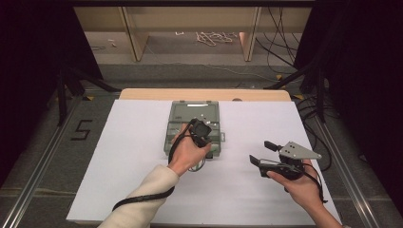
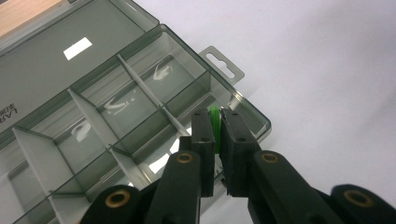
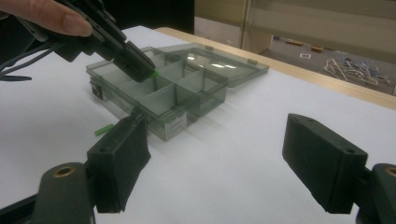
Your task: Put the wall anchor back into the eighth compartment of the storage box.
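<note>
Left gripper (image 2: 217,128) clamped on a thin green piece (image 2: 214,122) above the near-right compartment of the open grey divider box (image 1: 177,110), right gripper (image 1: 262,152) at four o'clock from the box, jaws spread wide, empty.

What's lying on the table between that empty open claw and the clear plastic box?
In the right gripper view, a small green stick lies on the white sheet, between the right gripper and the compartment box.

A white sheet (image 1: 142,190) covers the wooden worktop (image 1: 204,94); beyond, grey floor (image 1: 190,71), tangled rope (image 1: 215,37), black cables (image 1: 280,42), dark side curtains (image 1: 28,71).
</note>
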The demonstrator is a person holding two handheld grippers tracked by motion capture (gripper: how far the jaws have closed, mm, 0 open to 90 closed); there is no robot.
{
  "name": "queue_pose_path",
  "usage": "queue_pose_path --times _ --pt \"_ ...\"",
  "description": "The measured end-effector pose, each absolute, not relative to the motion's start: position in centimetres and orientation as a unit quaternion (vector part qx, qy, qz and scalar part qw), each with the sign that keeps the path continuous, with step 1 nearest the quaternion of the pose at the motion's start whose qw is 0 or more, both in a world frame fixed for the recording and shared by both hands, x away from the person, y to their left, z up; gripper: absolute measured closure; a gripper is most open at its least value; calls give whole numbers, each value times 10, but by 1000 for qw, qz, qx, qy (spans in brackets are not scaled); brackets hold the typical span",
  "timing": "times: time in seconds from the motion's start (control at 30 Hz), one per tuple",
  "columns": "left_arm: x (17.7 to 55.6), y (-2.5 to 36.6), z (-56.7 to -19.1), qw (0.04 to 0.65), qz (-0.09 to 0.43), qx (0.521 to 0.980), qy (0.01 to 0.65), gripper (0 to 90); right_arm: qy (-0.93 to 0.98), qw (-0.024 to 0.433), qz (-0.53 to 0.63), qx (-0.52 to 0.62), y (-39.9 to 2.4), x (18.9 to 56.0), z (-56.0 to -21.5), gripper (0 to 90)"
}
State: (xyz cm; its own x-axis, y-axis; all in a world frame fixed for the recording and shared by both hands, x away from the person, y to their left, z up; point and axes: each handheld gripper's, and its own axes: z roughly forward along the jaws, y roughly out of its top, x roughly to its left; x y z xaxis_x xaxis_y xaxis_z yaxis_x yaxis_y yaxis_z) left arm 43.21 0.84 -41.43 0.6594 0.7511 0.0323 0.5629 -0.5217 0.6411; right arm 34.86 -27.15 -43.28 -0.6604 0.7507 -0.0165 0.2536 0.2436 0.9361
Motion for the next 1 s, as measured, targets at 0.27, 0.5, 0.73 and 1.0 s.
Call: queue_pose_path --times 0.27,0.5,0.73,1.0 --pt "435 4 -417 303 155 862 376 848 751 242 515 335 -271 349 -433 230" --pt "437 0 -420 305 151 861 378 847 751 242 516 335 -271 349 -433 230" --pt "441 -3 -420 302 153 865 371 847 755 228 510 343 -272 347 -431 230" --pt "444 -7 -421 304 156 864 371 846 749 237 522 333 -272 349 -432 230"
